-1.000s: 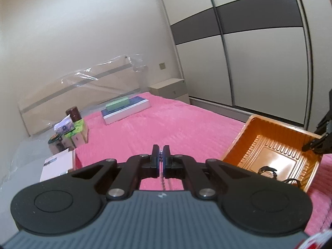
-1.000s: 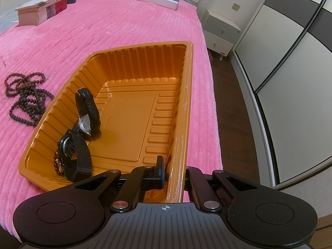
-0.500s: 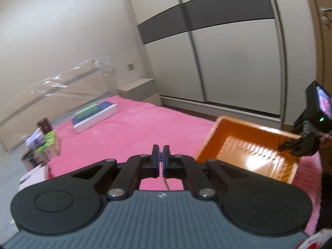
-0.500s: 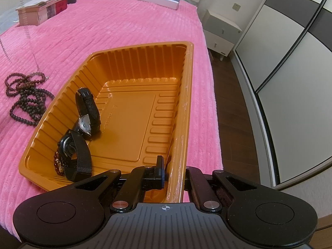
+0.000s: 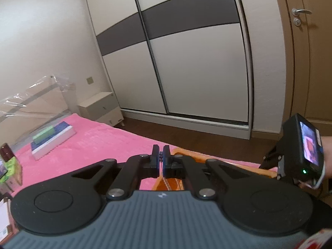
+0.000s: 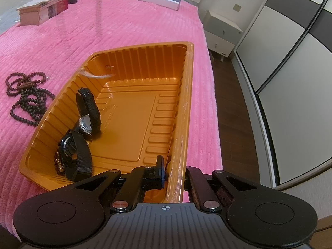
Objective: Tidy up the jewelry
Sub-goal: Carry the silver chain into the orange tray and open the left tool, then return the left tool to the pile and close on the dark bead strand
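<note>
While my right gripper stays pinched on the orange tray's near rim, its camera shows two watches inside and beads on pink bedding; my left gripper is clamped on a thin chain, hanging over the tray.

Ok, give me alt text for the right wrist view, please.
The right gripper clamps the near wall of an orange tray on a pink bedspread. Two black-strapped watches and a beaded bracelet lie in the tray's left end; a dark bead necklace lies outside it, left.
</note>
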Motion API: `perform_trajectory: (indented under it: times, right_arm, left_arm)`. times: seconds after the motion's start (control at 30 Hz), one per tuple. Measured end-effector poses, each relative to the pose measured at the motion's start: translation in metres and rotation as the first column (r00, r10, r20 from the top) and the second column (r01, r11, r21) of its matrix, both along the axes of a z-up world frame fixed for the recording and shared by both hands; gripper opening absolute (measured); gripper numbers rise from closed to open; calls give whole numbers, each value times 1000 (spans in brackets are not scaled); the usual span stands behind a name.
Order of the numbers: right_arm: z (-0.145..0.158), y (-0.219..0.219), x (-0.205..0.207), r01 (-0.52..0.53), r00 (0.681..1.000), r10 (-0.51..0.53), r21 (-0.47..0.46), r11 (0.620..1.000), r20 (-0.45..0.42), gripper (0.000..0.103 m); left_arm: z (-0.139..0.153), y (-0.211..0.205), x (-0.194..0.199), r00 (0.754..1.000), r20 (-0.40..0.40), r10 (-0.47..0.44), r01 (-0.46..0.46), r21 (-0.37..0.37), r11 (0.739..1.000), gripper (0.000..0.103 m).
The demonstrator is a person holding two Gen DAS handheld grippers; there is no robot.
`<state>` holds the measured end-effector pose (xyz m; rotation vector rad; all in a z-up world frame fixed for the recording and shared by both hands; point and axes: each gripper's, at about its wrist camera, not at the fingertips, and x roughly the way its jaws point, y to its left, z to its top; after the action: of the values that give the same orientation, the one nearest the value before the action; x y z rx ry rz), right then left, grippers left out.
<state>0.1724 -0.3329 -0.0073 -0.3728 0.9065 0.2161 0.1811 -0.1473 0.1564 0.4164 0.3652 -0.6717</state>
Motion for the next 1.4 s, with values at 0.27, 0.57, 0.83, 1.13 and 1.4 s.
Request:
perform_trajectory:
  times: [0.27,0.57,0.83,1.13,1.4]
  right_arm:
    - [0,1,0,-2,1000,2,-2,1000,0,4]
    - [0,1,-2,-2,1000,2,-2,1000,-1,4]
    - [0,1,-1,-2,1000,2,-1,1000,-1,4]
    - [0,1,-2,-1,1000,1,-2,1000,-2,4]
    - [-1,1,-2,0,1000,0,-2,1000,-2,4]
  left_arm:
    - [-31,-31,30,996,-84,-7,11,44,999,2]
    - [-43,-43,45,991,-133,-1,10,65,998,2]
    - [-56,-47,54,984,-179,7,6,76,997,2]
    - [-65,-45,64,973,-229,11,3,63,998,6]
    - [-62,-33,66,972,-233,28,-21,33,999,7]
